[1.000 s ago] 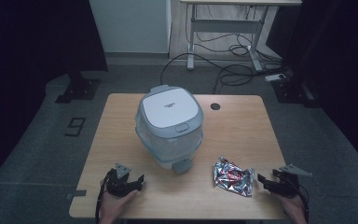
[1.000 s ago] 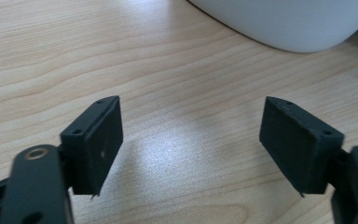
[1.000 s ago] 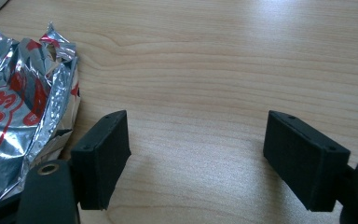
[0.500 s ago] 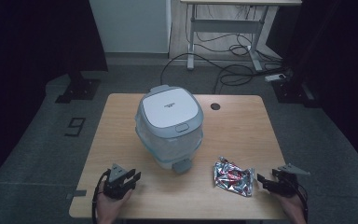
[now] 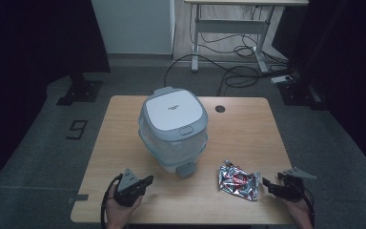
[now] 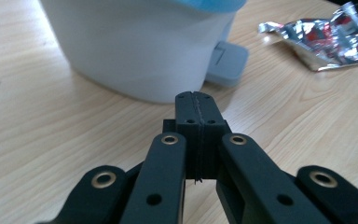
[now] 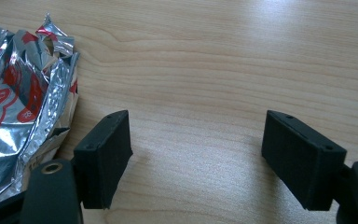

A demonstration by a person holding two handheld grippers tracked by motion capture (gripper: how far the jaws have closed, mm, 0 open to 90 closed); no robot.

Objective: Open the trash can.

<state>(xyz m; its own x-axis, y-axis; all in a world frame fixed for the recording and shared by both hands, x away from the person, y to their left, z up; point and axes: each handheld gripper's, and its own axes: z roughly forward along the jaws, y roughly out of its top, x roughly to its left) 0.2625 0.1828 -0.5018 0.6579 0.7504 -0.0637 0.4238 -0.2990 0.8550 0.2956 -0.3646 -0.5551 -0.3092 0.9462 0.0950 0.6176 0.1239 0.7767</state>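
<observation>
A white bin with a pale blue lid (image 5: pixel 173 124) stands in the middle of the wooden table (image 5: pixel 248 129), its grey foot pedal (image 5: pixel 187 169) facing me. A crumpled silver and red foil wrapper (image 5: pixel 237 180) lies at the front right. My left gripper (image 5: pixel 146 181) rests near the front left edge, shut with nothing between its jaws, pointing at the bin (image 6: pixel 140 46) and its pedal (image 6: pixel 226 63). My right gripper (image 5: pixel 266 182) sits just right of the wrapper (image 7: pixel 18 112), open (image 7: pixel 196 158), low over bare wood.
A round cable hole (image 5: pixel 220 109) is in the table's far right part. Beyond the table are a desk frame (image 5: pixel 228 33), loose cables on the floor (image 5: pixel 238 52) and a white cabinet (image 5: pixel 132 26).
My left gripper has drawn slightly back and left toward the front edge. The right gripper has barely shifted beside the wrapper.
</observation>
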